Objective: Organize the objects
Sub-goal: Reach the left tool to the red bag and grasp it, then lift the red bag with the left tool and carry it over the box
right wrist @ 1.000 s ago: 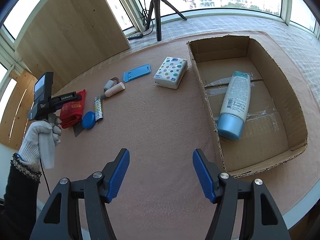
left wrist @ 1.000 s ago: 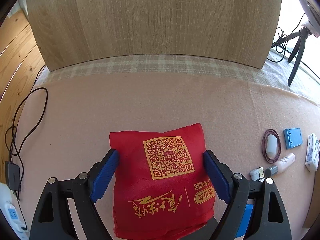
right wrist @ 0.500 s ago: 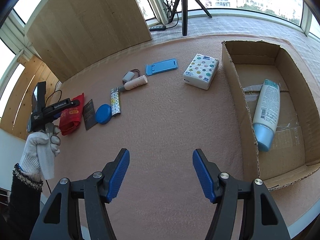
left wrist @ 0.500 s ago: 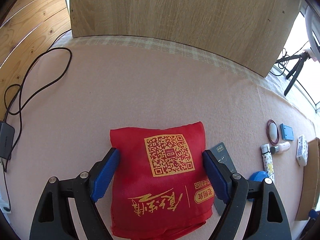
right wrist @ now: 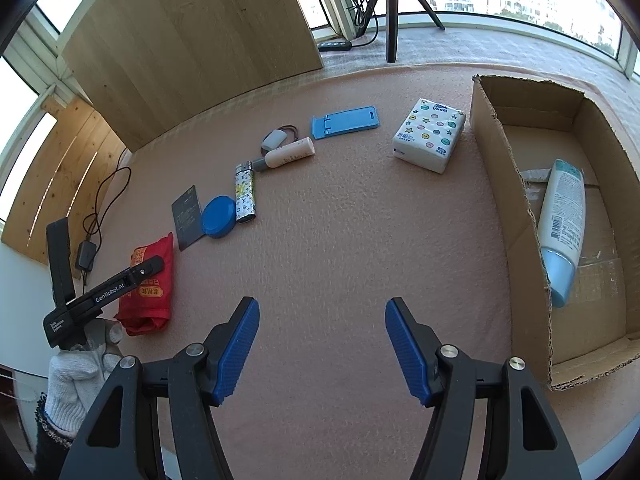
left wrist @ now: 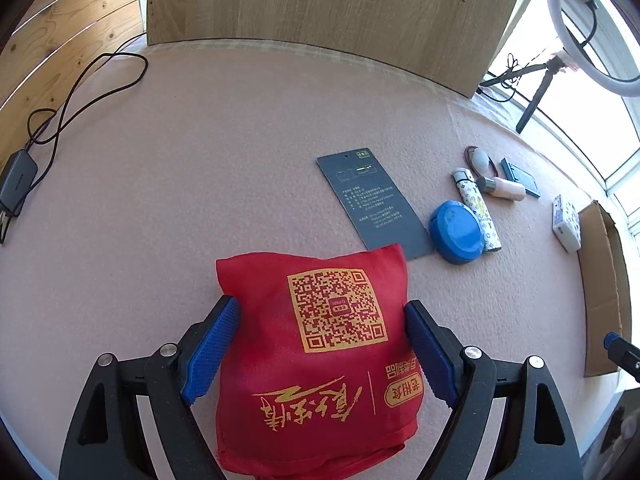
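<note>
My left tongs (left wrist: pixel 320 344) gripped the soft, light red pouch (left wrist: pixel 320 360) across its middle, while my right tongs (right wrist: pixel 322 344) hung open and empty.

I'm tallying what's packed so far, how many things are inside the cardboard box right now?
1. A white bottle with a light blue cap lies on its side on the floor of the cardboard box. The near wall hides part of the floor, so something small could be unseen.
</note>
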`<state>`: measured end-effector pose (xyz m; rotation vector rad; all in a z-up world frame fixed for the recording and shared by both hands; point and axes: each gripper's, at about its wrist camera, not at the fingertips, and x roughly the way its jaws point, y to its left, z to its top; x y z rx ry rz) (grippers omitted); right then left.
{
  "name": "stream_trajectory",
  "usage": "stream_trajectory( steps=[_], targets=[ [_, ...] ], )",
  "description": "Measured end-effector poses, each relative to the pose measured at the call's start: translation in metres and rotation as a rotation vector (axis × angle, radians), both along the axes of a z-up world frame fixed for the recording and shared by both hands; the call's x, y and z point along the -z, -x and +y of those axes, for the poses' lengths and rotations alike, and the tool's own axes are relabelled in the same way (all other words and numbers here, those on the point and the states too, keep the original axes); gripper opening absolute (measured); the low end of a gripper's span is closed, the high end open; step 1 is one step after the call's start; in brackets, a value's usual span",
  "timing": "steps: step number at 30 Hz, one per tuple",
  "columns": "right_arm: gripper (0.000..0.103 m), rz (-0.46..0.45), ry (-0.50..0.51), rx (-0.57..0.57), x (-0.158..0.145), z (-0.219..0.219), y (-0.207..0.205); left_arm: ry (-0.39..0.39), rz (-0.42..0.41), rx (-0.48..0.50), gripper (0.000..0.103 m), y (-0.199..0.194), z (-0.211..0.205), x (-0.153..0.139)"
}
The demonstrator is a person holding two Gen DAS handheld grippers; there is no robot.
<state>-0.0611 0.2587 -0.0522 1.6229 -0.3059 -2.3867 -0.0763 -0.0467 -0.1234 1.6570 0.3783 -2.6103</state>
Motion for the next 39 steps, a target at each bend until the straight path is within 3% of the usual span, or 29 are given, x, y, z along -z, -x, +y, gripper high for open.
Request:
stream_trajectory(
  steps=[11,16,26,32,39],
  targets=[
    [0.062,0.000,-0.001,-0.002,0.004,0.004,-0.008,-0.109,-0.008,0.092,0.086,-0.024,0.079,-0.002],
    [0.062,0.000,-0.007,0.005,0.003,0.013,-0.011,-0.118,-0.010,0.173,0.086,-0.026,0.113,-0.008],
    [0.063,0.006,0.029,-0.033,0.011,0.008,-0.015,-0.111,0.043,0.256,0.087,-0.050,0.089,-0.041],
    [0.064,-0.035,0.052,-0.092,0.029,-0.013,-0.013,-0.155,0.021,0.262,0.086,-0.065,0.074,-0.036],
    [0.064,-0.106,0.114,-0.138,0.048,-0.037,-0.007,-0.223,-0.021,0.284,0.073,-0.070,0.076,-0.019]
  ],
)
